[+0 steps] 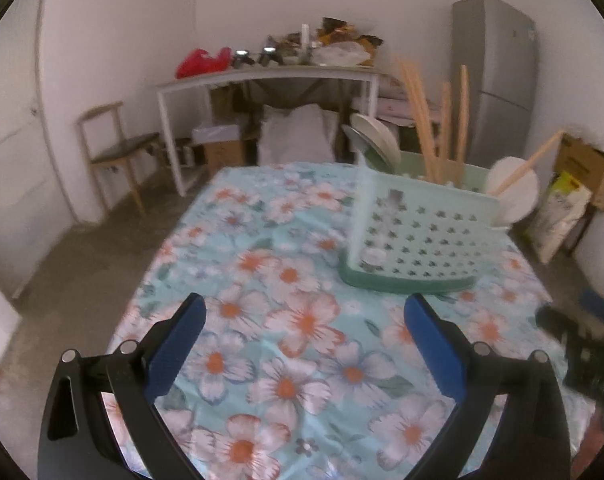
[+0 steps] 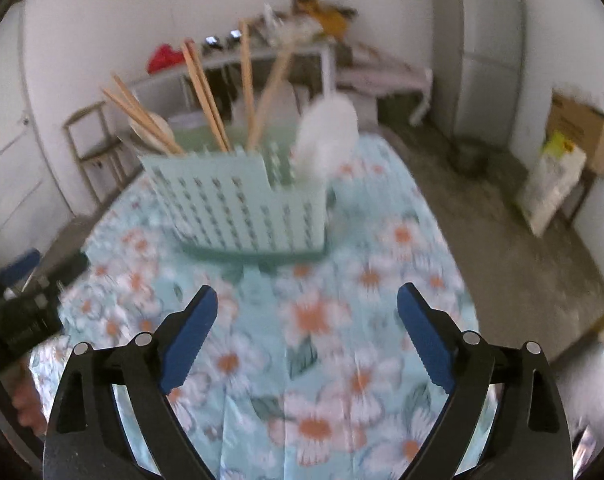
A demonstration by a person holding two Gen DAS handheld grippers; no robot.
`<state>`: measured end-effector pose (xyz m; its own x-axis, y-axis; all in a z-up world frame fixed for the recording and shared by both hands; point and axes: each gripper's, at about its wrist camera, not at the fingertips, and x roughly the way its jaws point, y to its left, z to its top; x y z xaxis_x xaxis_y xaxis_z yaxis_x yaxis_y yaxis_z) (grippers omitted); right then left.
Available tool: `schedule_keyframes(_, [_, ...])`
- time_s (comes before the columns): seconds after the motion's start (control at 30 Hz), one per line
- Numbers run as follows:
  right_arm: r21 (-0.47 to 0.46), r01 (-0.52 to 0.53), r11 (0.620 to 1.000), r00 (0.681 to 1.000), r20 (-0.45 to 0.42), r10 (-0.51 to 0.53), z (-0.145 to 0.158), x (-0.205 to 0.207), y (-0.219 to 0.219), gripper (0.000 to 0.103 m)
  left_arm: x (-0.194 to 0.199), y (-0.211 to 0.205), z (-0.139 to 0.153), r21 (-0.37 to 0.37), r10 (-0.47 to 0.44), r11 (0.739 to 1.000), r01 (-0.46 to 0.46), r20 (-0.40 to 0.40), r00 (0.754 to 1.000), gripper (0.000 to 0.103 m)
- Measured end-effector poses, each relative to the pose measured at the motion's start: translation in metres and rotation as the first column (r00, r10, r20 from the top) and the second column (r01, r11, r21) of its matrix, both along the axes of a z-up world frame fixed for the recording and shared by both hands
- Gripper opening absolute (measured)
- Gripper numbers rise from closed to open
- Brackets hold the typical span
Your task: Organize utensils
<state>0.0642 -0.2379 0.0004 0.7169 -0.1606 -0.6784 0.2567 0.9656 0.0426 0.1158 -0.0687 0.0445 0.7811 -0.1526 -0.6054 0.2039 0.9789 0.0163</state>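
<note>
over floral cloth (image 2: 321,320): both grippers, left (image 1: 303,318) and right (image 2: 306,308), jaws apart, empty. chopsticks (image 2: 206,92) stand in rack (image 2: 238,208) ahead. likely between picks; next needs a loose utensil, none visible.

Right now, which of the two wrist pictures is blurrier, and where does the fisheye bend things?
Right wrist view: strong motion smear over the floral tablecloth and the pale green perforated plastic utensil rack, while the open right gripper stays sharp. Left wrist view: milder softness, flowers still readable between the open left gripper fingers. Both views: door and grey fridge bow near the dark circular edge.
</note>
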Motion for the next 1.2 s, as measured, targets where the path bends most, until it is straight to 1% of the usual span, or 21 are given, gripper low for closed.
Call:
schedule_keyframes(0.07, [-0.005, 0.013, 1.000, 1.000, -0.027, -0.013, -0.005, 0.001, 0.000, 0.089, 0.002, -0.001, 0.002, 0.028, 0.042, 0.999, -0.042, 0.005, 0.999, 0.097])
schedule_keyframes(0.13, [-0.030, 0.030, 0.999, 0.999, -0.032, -0.031, -0.006, -0.005, 0.000, 0.089, 0.005, 0.001, 0.003, 0.051, 0.084, 0.995, -0.084, -0.005, 0.996, 0.097])
schedule_keyframes(0.3, [-0.090, 0.070, 0.993, 0.997, -0.006, -0.071, -0.003, -0.008, -0.003, 0.091, 0.012, 0.008, 0.000, 0.055, 0.151, 0.987, -0.149, -0.043, 0.988, 0.097])
schedule_keyframes(0.37, [-0.112, 0.077, 0.991, 0.997, -0.001, -0.078, -0.004, -0.008, -0.003, 0.092, 0.013, 0.010, 0.000, 0.052, 0.168, 0.985, -0.166, -0.046, 0.985, 0.097])
schedule_keyframes(0.6, [-0.128, 0.079, 0.989, 0.997, -0.009, -0.081, -0.005, -0.004, -0.008, 0.092, 0.013, 0.011, -0.001, 0.069, 0.178, 0.982, -0.175, -0.045, 0.983, 0.097])
schedule_keyframes(0.97, [-0.146, 0.047, 0.988, 0.999, 0.003, -0.048, 0.000, -0.001, 0.000, 0.092, 0.014, 0.011, -0.001, 0.067, 0.177, 0.982, -0.174, -0.046, 0.983, 0.097])
schedule_keyframes(1.2, [-0.141, 0.038, 0.989, 0.999, 0.008, -0.037, 0.003, 0.000, 0.003, 0.092, 0.014, 0.011, 0.000, 0.067, 0.175, 0.983, -0.172, -0.046, 0.984, 0.097])
